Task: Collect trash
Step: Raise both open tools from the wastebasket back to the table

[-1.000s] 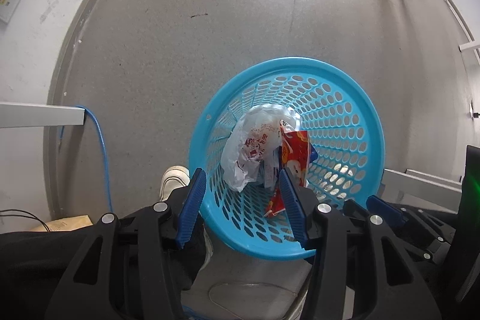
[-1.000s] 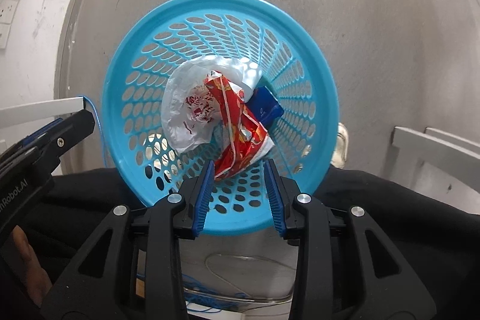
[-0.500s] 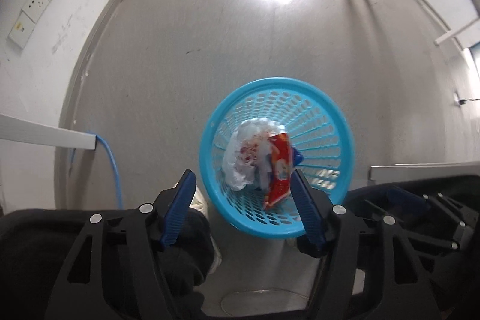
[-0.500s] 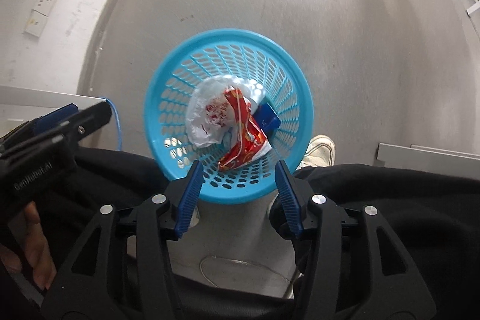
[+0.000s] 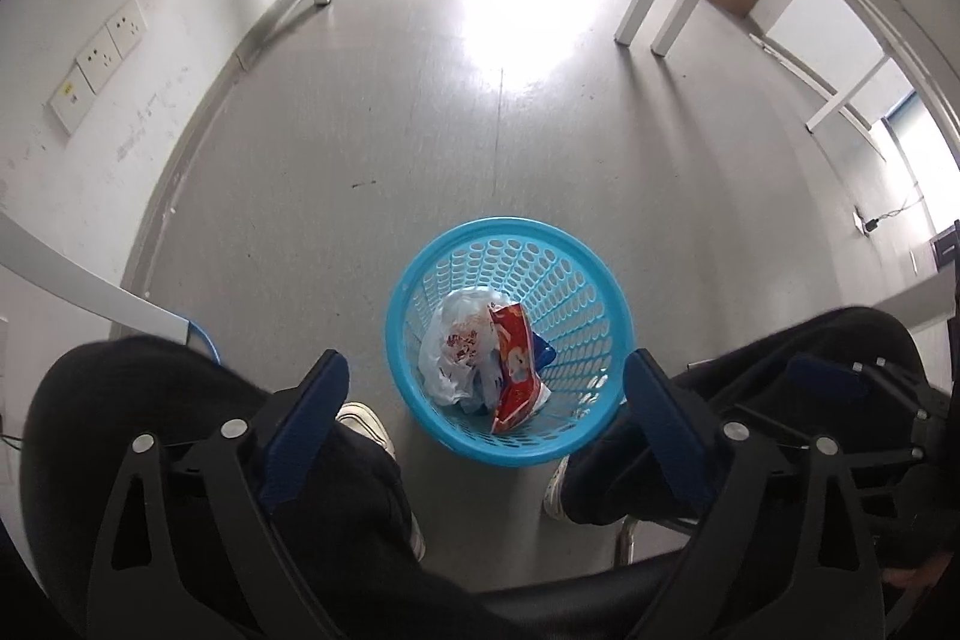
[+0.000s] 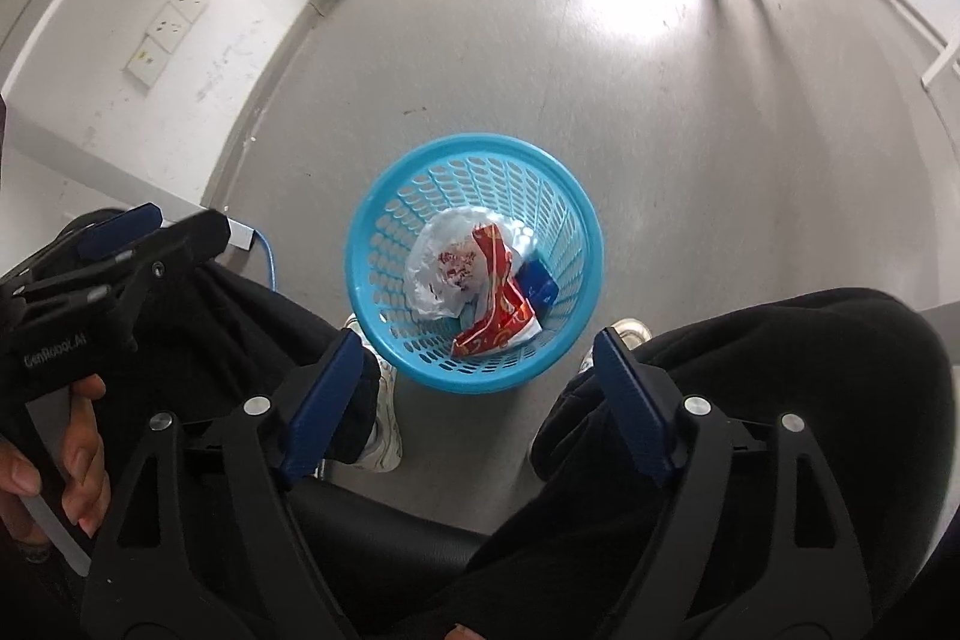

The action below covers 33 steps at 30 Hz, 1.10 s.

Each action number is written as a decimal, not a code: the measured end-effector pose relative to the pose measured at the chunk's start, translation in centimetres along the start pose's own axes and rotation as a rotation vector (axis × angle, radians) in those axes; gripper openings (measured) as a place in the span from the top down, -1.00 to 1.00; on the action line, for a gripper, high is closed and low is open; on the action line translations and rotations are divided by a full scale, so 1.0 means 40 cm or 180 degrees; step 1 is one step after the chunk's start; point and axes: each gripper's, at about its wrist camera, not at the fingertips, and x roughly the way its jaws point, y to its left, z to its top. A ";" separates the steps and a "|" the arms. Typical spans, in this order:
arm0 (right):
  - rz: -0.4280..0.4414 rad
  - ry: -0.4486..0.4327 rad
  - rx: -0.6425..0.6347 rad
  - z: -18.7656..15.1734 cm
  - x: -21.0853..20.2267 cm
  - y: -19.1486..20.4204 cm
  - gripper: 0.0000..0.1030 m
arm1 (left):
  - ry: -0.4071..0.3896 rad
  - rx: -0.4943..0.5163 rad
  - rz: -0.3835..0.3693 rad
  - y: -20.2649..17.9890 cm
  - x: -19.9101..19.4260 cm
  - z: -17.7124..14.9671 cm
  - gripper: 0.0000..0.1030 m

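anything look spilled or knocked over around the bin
Nothing stands out. The blue basket stands upright on the floor, with the white plastic bag, red wrapper and blue packet all inside it.
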 end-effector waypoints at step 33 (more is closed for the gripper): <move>0.0349 -0.1773 -0.0303 -0.171 -0.677 0.054 -0.84 | -0.1512 0.0396 -0.0284 -0.020 -0.575 -0.026 -0.89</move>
